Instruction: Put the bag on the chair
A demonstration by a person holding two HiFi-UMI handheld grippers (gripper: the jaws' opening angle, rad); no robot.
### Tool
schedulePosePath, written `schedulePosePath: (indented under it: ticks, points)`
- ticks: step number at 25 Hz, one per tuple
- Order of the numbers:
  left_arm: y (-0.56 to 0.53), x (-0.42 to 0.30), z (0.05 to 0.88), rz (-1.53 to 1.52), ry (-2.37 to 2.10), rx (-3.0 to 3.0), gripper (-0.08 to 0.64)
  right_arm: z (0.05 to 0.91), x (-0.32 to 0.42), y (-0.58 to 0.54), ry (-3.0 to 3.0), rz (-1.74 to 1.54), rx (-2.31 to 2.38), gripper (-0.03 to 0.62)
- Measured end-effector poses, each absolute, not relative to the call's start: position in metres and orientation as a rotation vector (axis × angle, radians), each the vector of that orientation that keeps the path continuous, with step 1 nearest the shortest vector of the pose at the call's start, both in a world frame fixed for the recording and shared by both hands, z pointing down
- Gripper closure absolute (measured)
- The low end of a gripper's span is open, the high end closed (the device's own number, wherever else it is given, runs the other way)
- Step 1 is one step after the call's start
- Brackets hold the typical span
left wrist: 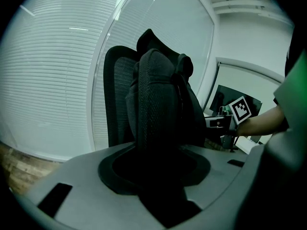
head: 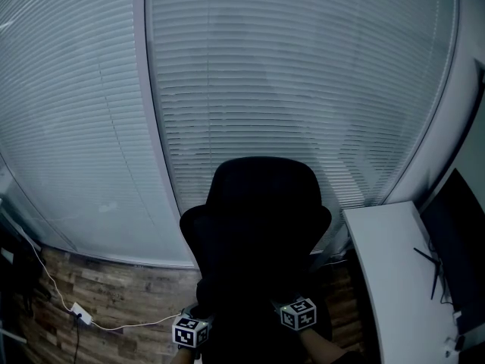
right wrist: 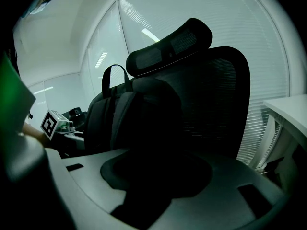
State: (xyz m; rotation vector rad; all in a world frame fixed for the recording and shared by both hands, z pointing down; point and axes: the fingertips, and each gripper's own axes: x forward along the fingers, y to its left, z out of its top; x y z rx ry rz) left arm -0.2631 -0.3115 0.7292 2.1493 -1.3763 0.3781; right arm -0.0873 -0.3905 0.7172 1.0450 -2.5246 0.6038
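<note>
Behind the chair, pale window blinds are spread across the whole wall. Against the chair's mesh back, a black bag is held upright, with its carry loop near the chair's headrest. At the chair's left side, the left gripper is clamped on the bag's side fabric. At the chair's right side, the right gripper is clamped on it likewise. Whether the bag's base is resting on the chair's seat cannot be told. If it is let go before the seat bears it, a forward topple off the chair is judged likely. An uneven release could twist it sideways.
</note>
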Motion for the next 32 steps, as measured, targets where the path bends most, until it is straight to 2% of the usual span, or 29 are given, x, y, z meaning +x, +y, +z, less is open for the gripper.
schedulePosePath:
  ticks: [17,32]
  points:
    - [-0.354,-0.275,0.753,0.381,-1.386,2.111,0.351,0.744,-0.093,-0.435,-2.439,0.604,1.123,0.405]
    - [-0.372,-0.278,0.763,0.382,-1.441,2.019,0.293,0.760,-0.087,-0.456,-2.344,0.691,1.183,0.374]
